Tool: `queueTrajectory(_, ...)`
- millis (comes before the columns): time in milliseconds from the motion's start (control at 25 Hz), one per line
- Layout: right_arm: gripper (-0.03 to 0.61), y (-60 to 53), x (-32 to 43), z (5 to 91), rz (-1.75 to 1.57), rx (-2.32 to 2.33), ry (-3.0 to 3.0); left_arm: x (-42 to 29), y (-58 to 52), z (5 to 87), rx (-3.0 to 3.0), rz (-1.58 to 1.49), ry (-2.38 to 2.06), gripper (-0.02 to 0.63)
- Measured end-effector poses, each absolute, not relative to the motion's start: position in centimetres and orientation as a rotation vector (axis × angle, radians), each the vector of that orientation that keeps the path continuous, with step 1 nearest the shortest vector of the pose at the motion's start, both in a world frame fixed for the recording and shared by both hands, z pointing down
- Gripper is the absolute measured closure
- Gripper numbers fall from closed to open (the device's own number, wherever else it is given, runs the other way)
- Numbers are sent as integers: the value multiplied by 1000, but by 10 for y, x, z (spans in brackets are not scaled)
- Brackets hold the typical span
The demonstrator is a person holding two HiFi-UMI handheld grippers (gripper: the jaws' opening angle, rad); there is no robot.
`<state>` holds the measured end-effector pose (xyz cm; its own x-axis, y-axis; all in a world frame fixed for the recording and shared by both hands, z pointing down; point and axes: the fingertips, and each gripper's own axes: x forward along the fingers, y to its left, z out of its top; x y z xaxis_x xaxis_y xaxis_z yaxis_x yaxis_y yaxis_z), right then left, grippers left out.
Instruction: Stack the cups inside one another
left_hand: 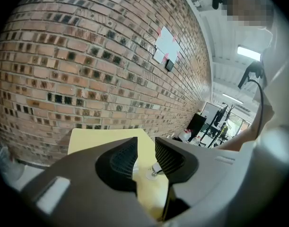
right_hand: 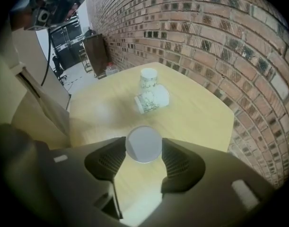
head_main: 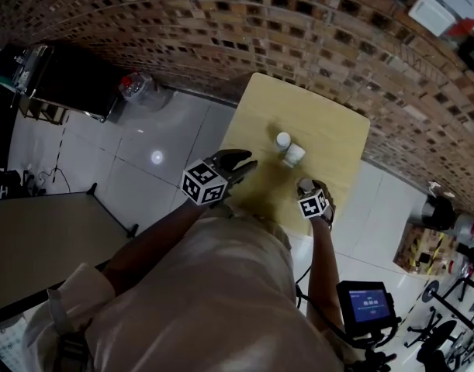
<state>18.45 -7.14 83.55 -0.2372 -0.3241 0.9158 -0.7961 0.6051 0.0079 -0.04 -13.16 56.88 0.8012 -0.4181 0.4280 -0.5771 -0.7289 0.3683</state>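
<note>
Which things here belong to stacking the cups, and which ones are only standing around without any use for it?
For the job:
upright cup
tipped cup
third cup, in the right gripper
yellow table

Just around:
cabinet
bottle on the floor
grey table
screen

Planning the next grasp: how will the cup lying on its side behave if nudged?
Probably rolls: the tipped cup lies on its round wall on the smooth table. It sits close beside the upright cup, so a nudge may knock that one. Looks light, but paper or ceramic I can't tell.
</note>
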Motion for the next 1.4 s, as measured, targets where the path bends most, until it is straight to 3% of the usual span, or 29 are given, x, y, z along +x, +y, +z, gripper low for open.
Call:
queueTrajectory(800, 336, -79, 196, 754, 678, 1235, -1986, 31, -117, 625, 2467, 544, -575, 463)
queueTrajectory(1400, 337, -80, 204, 671, 888, 1410, -2458, 96, -102, 638, 2351, 480, -346, 405)
